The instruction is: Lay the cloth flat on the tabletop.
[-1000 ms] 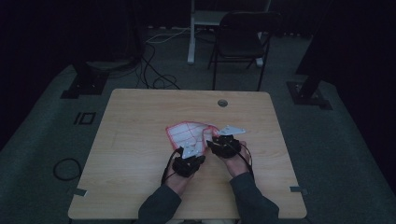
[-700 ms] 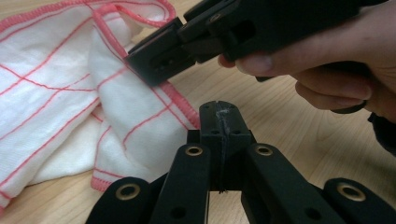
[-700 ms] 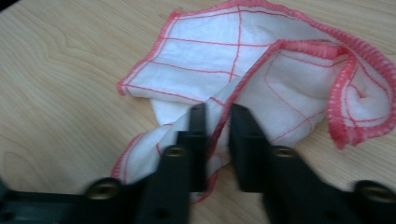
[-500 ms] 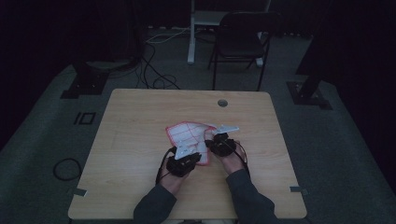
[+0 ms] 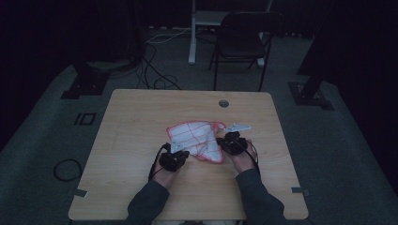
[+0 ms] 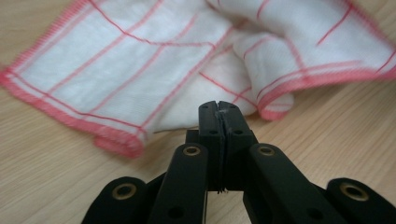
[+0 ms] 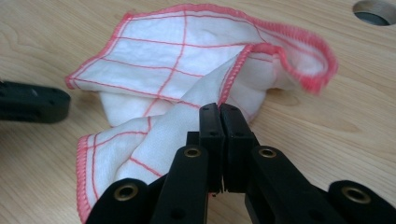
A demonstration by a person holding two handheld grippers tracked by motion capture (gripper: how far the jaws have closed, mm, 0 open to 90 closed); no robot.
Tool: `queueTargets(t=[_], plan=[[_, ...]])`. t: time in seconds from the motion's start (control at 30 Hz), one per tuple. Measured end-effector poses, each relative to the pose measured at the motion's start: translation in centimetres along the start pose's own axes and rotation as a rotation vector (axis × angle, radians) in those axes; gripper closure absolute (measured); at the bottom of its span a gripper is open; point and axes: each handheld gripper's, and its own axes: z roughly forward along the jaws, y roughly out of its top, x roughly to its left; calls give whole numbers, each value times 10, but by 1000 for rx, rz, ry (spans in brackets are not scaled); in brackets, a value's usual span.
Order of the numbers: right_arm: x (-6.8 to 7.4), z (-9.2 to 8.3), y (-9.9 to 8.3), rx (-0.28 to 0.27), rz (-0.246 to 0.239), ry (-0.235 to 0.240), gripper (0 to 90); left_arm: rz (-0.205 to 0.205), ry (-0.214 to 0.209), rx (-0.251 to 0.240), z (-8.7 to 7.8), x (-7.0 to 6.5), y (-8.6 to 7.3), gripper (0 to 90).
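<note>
A white cloth (image 5: 195,138) with red grid lines and a red hem lies rumpled at the middle of the wooden table (image 5: 141,117). My left gripper (image 5: 180,150) is at its near left corner. In the left gripper view the jaws have just closed and pinch a white fold of the cloth (image 6: 154,70) at their tips (image 6: 219,108). My right gripper (image 5: 220,141) is at the near right side. Its jaws stand shut (image 7: 219,109) on a hemmed edge of the cloth (image 7: 173,60), which rises towards them. The left gripper (image 7: 32,102) shows as a black bar beyond the cloth.
A round cable hole (image 5: 224,103) sits in the table behind the cloth, also at the top right of the right gripper view (image 7: 373,11). A dark chair (image 5: 244,42) and cables stand on the floor beyond the far edge. Both forearms rest over the near edge.
The left gripper has slid left and the right gripper slightly right, so the hands are further apart. The near part of the cloth has been drawn out between them.
</note>
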Motion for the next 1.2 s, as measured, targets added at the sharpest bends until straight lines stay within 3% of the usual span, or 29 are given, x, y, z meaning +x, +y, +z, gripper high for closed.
queueTargets(t=[0.23,0.47,0.93,1.07,1.2], plan=[[-12,-7,-4,0,11,-27,892,11,39,35,15,0,5,852],[-33,-16,-11,1,51,-66,892,-9,73,78,20,9,1,855],[-71,-22,-36,55,110,-160,892,-38,99,89,18,23,1,870],[-77,-24,-40,74,113,-204,887,-48,98,65,13,25,2,835],[-65,-27,-39,56,68,-222,796,-45,106,51,11,27,7,793]])
